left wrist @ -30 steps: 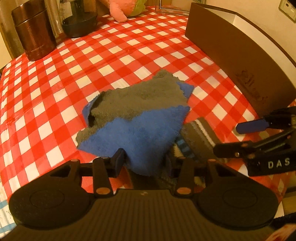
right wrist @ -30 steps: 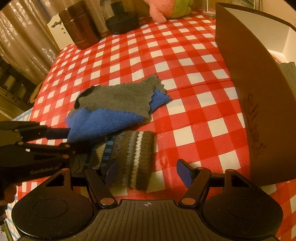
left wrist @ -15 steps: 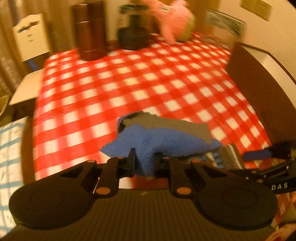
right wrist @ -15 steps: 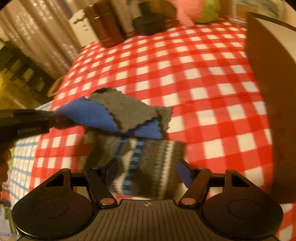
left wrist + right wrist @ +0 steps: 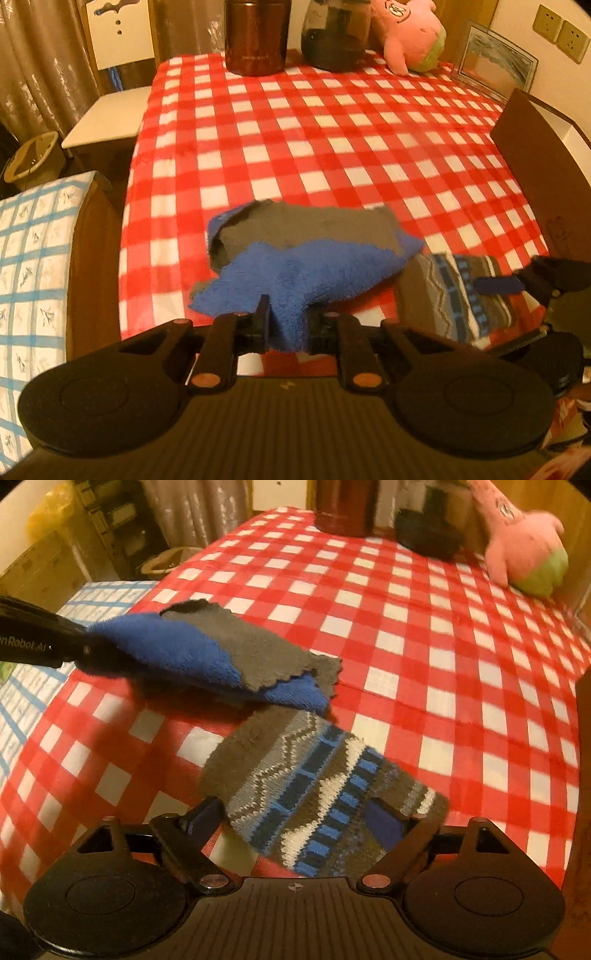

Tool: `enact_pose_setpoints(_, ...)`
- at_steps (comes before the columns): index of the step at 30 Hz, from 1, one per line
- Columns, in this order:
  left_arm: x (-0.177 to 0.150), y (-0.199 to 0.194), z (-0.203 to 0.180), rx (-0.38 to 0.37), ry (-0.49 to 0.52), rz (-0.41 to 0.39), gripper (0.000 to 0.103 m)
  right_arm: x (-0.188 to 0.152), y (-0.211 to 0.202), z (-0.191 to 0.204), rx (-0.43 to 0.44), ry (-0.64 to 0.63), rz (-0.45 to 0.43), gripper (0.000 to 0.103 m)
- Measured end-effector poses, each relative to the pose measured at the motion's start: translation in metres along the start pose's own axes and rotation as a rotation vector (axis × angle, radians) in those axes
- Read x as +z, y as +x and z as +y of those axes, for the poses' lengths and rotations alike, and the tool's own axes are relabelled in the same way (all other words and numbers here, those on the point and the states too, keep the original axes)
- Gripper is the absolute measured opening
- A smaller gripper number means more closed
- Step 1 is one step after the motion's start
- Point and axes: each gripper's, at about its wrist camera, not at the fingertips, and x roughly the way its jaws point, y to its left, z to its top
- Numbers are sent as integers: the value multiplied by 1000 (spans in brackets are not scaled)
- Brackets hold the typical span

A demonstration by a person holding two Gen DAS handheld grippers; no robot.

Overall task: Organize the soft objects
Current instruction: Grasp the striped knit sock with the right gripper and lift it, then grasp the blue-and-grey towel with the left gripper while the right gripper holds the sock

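My left gripper (image 5: 286, 321) is shut on a blue and grey fleece cloth (image 5: 314, 254) and holds its near corner lifted above the red checked tablecloth (image 5: 332, 129). The cloth also shows in the right wrist view (image 5: 221, 653), hanging from the left gripper (image 5: 85, 650). A striped grey, blue and white knitted sock (image 5: 314, 790) lies between the jaws of my right gripper (image 5: 295, 823), which stand wide apart around it. In the left wrist view the sock (image 5: 454, 291) lies right of the cloth, with the right gripper (image 5: 517, 284) over it.
A dark brown box (image 5: 546, 162) stands along the table's right side. At the far edge stand a brown canister (image 5: 256, 33), a dark jar (image 5: 336, 33) and a pink plush toy (image 5: 524, 546). A white stool (image 5: 107, 114) and blue checked bedding (image 5: 29, 258) are left of the table.
My left gripper closed on the cloth's near corner and lifted it up and back toward the left. The right gripper moved in around the striped sock, which now shows uncovered.
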Motion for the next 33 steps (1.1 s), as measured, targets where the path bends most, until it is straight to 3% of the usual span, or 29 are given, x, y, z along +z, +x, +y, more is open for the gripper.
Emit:
enact_pose_setpoints(4,-6,1,-11,-39,10,21,14,1,-8,-12,2,58,-16,24)
enact_pose_setpoints(10,-8,-3,-43,-229,68,66,15,-4,-36,-50,-11,285,-14,22)
enact_pose_setpoints(13,-9,4,-56,-270,84,87,21,-9,-50,-64,-49,362,-19,22)
enact_pose_setpoints(17,-12,17,-68,-182,191,99,28,-19,-54,-77,-80,404,3,23)
enact_pose_setpoints(21,-3,11,-64,-147,246,51,40,-31,-58,-87,-65,442,16,23)
enact_pose_setpoints(23,4,9,-60,-121,261,17,47,-35,-60,-89,-53,453,15,24)
enact_pose_setpoints(25,10,11,-56,-87,279,-10,63,-36,-60,-88,-50,458,14,25)
enact_pose_setpoints(26,12,14,-54,-68,288,-17,64,-36,-58,-89,-48,460,15,25)
enact_pose_setpoints(29,16,26,-46,-61,289,-10,64,-34,-56,-89,-40,470,23,27)
enact_pose_setpoints(33,17,41,-34,-91,260,8,74,-32,-49,-89,-38,462,34,33)
